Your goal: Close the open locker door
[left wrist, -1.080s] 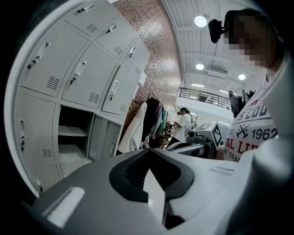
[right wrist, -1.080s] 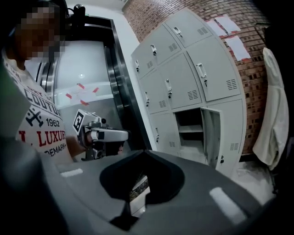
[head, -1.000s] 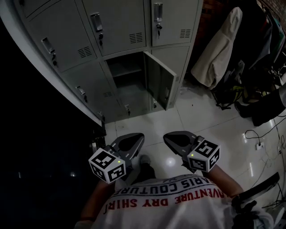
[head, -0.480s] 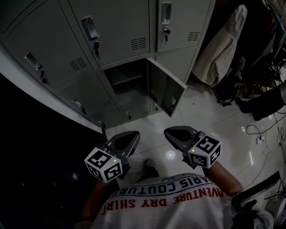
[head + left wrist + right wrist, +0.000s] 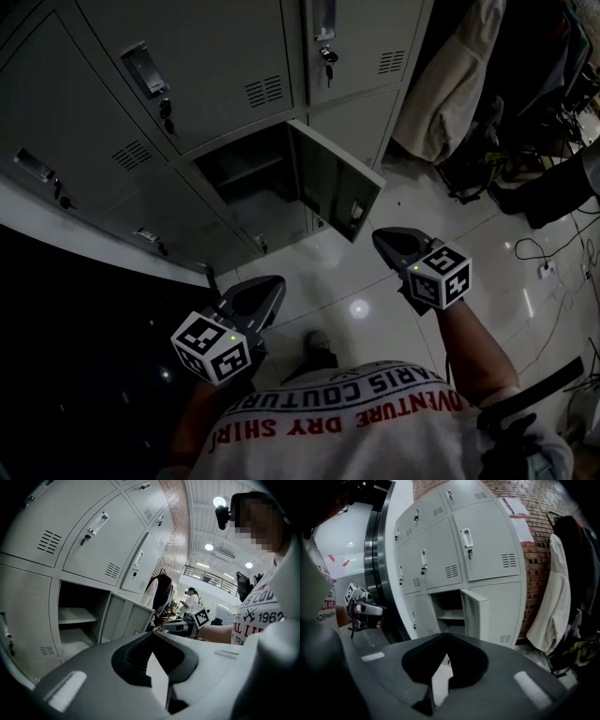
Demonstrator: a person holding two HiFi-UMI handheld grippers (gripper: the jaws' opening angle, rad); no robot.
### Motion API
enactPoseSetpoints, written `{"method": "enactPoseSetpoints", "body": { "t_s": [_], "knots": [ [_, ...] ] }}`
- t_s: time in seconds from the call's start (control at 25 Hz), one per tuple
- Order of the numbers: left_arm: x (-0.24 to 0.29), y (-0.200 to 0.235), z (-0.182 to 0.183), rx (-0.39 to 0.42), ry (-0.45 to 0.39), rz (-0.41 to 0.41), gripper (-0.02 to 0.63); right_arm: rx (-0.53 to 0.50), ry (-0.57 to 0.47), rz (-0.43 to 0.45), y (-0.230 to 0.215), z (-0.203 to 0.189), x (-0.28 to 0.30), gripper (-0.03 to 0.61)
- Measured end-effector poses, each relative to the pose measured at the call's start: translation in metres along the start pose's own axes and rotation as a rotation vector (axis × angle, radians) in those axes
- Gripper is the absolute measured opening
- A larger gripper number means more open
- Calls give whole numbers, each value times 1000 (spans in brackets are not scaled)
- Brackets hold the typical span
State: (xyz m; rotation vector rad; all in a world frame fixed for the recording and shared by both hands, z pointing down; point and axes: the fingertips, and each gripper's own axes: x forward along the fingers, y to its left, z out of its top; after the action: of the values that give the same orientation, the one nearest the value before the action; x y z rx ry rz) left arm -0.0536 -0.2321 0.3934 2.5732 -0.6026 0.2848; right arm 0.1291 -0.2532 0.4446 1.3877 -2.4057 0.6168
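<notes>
Door [image 5: 330, 183] of the lower middle locker stands swung well out from the bank and is hinged on the right of its dark compartment [image 5: 242, 169], which holds one shelf. Right gripper [image 5: 381, 238] hangs near the door's free lower corner, not touching. Left gripper [image 5: 274, 285] sits lower and well apart from it. Both claws are pinched together at the tips with nothing held (each gripper view shows only bare floor past them). Risks, as I judge them: a closed tip could skid off the painted steel if it meets the panel at a slant. A push close to the hinge would barely move the door. A hard shove could bounce it back off the frame unlatched. Floor [image 5: 394, 309] is glossy pale tile with a lamp glare. Room is dim: grey locker bank [image 5: 216, 66], brick wall [image 5: 534, 508], a pale coat [image 5: 450, 84] hanging to the right, and cables [image 5: 553, 272] trailing on the tiles.
</notes>
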Motion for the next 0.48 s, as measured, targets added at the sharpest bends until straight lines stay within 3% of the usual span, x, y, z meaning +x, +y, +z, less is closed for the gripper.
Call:
{"method": "enactPoseSetpoints", "body": {
  "t_s": [0.28, 0.48],
  "knots": [
    [11, 24, 10, 10, 15, -4, 5, 31, -49, -182, -93, 29, 11, -3],
    [18, 39, 20, 14, 18, 0, 5, -18, -44, -212, -121, 43, 25, -3]
  ]
}}
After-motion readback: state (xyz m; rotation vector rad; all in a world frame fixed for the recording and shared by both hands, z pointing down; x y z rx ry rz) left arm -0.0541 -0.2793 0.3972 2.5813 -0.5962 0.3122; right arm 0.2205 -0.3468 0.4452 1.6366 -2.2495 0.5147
